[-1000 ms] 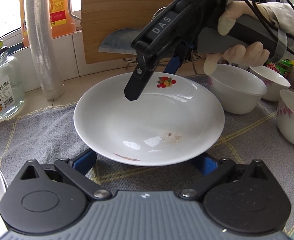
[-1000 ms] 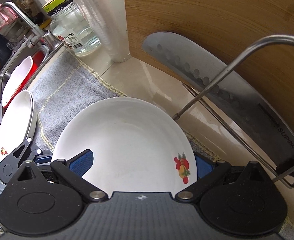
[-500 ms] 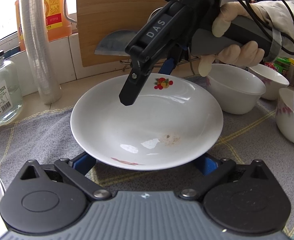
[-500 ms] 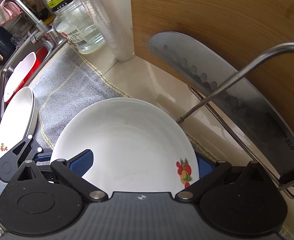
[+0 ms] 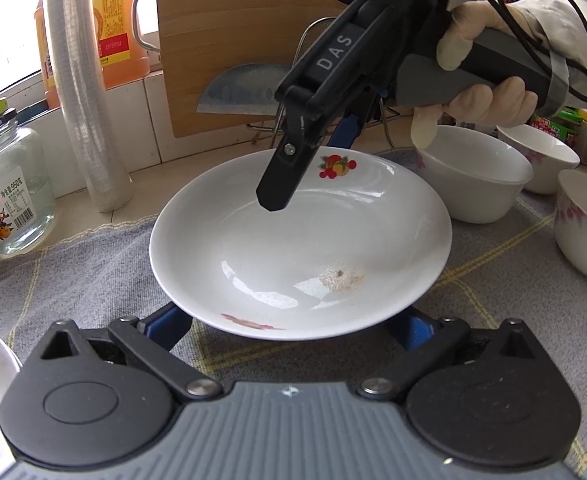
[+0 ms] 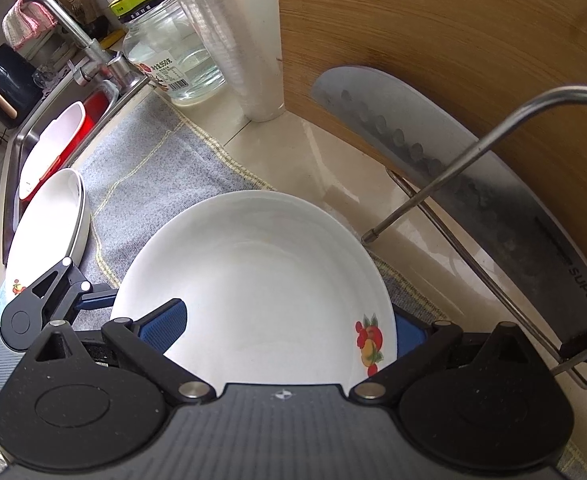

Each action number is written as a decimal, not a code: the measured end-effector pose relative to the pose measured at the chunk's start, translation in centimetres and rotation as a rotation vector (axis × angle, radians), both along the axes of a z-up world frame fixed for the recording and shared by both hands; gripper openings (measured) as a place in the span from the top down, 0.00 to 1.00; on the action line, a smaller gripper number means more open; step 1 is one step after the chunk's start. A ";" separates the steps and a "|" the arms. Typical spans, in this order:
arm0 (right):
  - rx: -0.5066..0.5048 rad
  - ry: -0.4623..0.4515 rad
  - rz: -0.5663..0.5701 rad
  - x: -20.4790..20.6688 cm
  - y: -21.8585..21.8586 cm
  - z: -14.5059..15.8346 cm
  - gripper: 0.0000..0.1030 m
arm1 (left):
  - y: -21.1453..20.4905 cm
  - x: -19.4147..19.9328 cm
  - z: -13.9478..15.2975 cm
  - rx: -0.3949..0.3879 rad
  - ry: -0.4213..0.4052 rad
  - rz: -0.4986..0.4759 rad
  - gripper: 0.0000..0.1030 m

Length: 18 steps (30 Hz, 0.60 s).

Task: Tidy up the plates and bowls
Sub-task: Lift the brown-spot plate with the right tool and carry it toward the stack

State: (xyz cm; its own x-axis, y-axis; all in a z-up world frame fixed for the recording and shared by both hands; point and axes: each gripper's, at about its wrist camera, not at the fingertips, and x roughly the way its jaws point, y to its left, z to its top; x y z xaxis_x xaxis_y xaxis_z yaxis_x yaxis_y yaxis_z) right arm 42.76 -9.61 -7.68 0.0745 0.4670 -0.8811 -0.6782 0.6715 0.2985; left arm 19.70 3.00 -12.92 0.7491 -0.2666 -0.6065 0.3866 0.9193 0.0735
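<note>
A white deep plate (image 5: 301, 248) with a red fruit print and a brown stain is held above the grey cloth. It fills the lower middle of the right wrist view (image 6: 261, 288). My right gripper (image 6: 289, 330) is shut on its far rim, one blue pad over the rim and one under. My left gripper (image 5: 293, 326) sits under the plate's near edge, its blue fingers (image 5: 165, 322) spread wide and not clamping. Another white plate (image 6: 45, 224) lies at the left by the sink.
White bowls (image 5: 473, 172) stand at the right. A cleaver (image 6: 453, 164) leans on a wire rack against a wooden board (image 6: 453, 40). A glass jar (image 5: 9, 196), a cup stack (image 5: 81, 92), an oil bottle and a sink (image 6: 33, 132) are nearby.
The plate and my right gripper have shifted slightly to the right and back in the left view. The plate stays gripped at its far rim.
</note>
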 end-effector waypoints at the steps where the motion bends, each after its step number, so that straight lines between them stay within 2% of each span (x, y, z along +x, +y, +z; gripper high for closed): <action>1: -0.005 0.001 0.002 0.0 0.0 -0.1 0.00 | 0.0 0.0 0.0 -0.001 0.000 -0.003 0.01; 12: 0.025 0.014 0.007 1.1 0.3 -0.6 0.00 | 0.3 0.5 0.0 -0.040 0.023 -0.016 0.00; 18: 0.051 0.015 0.014 1.0 0.0 -0.5 0.00 | 0.3 0.6 0.0 -0.029 0.022 -0.004 0.00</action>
